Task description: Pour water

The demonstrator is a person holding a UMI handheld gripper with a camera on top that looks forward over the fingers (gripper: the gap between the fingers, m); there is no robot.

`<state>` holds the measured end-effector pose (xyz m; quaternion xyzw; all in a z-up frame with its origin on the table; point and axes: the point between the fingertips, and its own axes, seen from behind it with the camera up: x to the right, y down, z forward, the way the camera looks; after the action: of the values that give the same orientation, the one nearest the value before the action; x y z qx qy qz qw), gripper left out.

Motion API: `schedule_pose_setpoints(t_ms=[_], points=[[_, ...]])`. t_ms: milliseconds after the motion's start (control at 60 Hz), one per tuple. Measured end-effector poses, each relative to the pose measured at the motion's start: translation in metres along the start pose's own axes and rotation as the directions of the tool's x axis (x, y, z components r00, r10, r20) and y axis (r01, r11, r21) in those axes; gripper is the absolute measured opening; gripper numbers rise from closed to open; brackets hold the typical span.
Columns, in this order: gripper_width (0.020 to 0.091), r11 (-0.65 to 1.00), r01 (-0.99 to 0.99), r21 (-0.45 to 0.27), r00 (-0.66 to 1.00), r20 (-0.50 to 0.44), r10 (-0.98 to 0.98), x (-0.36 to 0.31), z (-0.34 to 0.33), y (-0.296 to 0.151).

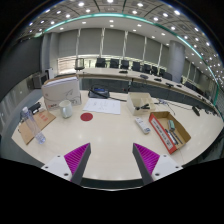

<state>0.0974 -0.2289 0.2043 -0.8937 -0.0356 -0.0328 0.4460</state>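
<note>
My gripper [111, 152] hangs well above a pale table [110, 135], open, with nothing between its fingers; the magenta pads [76, 156] stand far apart. A pale cup [66, 108] stands far ahead and to the left on the table, in front of a white box [60, 92]. To the right of the cup lies a small red round thing [86, 117]. What looks like a small clear bottle [40, 138] stands near the table's left edge; I cannot tell this for sure.
A white sheet [103, 105] lies at mid-table. A brown carton [140, 102], a white oblong item [142, 126] and an orange-rimmed open box [168, 131] are to the right. Flat cardboard [35, 123] lies to the left. Desks with chairs [120, 66] fill the room behind.
</note>
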Motion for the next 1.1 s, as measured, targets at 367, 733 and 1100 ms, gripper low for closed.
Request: schedule_pose_setpoints(t_ms=[367,733,1100], points=[[0.0862,1.0,0.019,-0.001,0.999,0.037,-0.018,-0.144,-0.008,0.026],[0.0865,0.997,-0.006,0.077,0.98,0.199,-0.01,-0.363,0.025,0.027],[0.0728,0.973,-0.049,0.224,0.989,0.146,0.016,-0.423,0.148,-0.01]])
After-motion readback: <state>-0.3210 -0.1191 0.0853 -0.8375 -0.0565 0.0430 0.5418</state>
